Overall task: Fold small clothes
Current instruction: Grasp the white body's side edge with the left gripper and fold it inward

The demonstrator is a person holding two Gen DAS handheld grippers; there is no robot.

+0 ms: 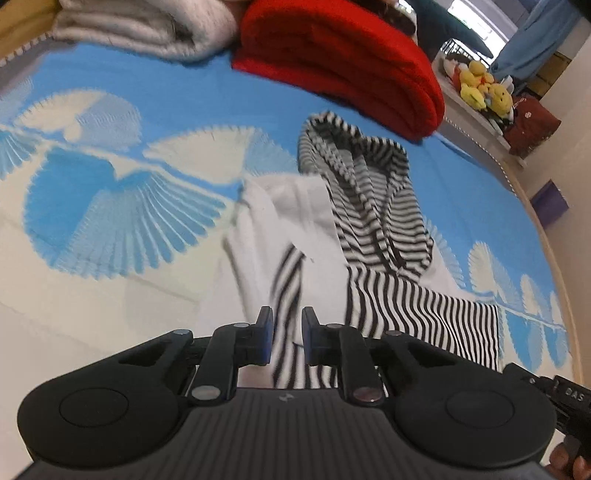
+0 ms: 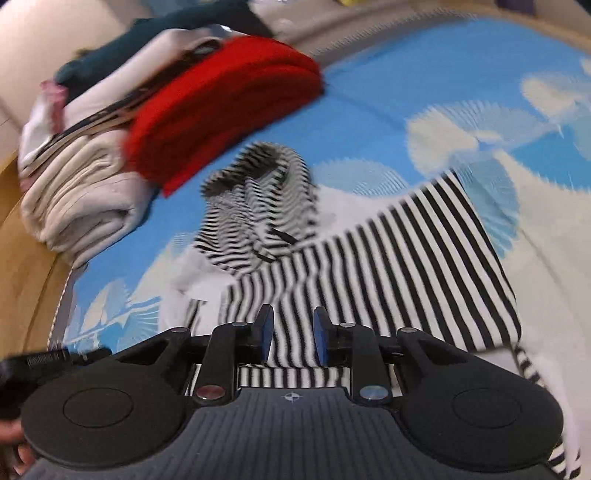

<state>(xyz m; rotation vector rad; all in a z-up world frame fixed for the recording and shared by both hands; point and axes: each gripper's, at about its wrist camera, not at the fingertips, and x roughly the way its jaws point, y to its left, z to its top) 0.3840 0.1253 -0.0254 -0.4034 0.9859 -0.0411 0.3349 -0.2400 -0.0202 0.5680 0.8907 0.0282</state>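
The striped hoodie [image 1: 373, 236] lies half-folded on the bed [image 1: 110, 206] near the red stack [image 1: 343, 70], and with the left tool [image 1: 287, 338] narrow around a sleeve strip and the right tool [image 2: 293, 341] part-open over the body, gripping nothing, the fold may slump or bunch.

A bed [image 1: 229, 92] carries everything, spread with a blue cover patterned in white fans; on it lies a black-and-white striped hooded garment [image 1: 373, 221], partly white, hood toward the far edge; just beyond the hood sits a folded red cloth [image 1: 343, 62]; beside that, a folded stack of pale cream fabric [image 1: 140, 26].
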